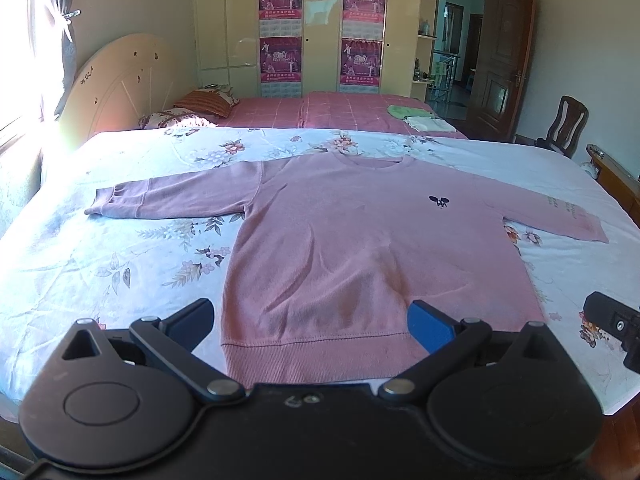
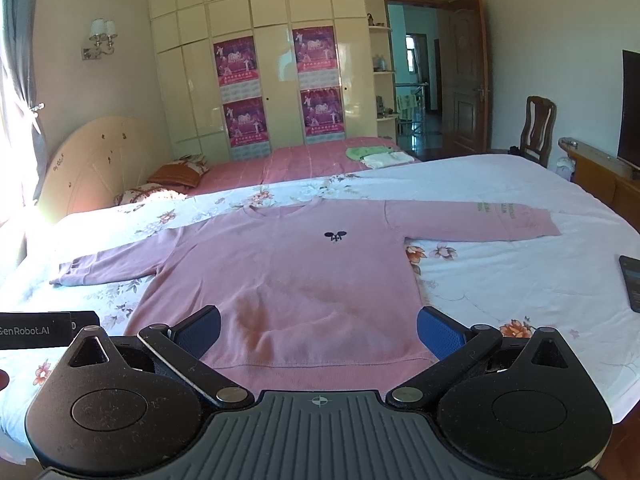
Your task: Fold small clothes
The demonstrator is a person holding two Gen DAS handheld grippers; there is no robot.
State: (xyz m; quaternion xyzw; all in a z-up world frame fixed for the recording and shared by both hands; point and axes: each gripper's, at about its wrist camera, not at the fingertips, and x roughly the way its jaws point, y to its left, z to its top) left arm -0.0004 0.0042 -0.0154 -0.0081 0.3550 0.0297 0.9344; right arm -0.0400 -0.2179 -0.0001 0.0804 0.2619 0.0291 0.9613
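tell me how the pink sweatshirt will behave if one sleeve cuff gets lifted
The pink sweatshirt is soft knit lying flat with small wrinkles, so it will probably drape and sag, not hold shape. Its sleeve would likely trail limp behind the lifted cuff. On the floral bedsheet, the body may drag and bunch.

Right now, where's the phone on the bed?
The phone shows only in the right wrist view, at the far right edge, lying on the floral sheet right of the pink sweater, below its sleeve.
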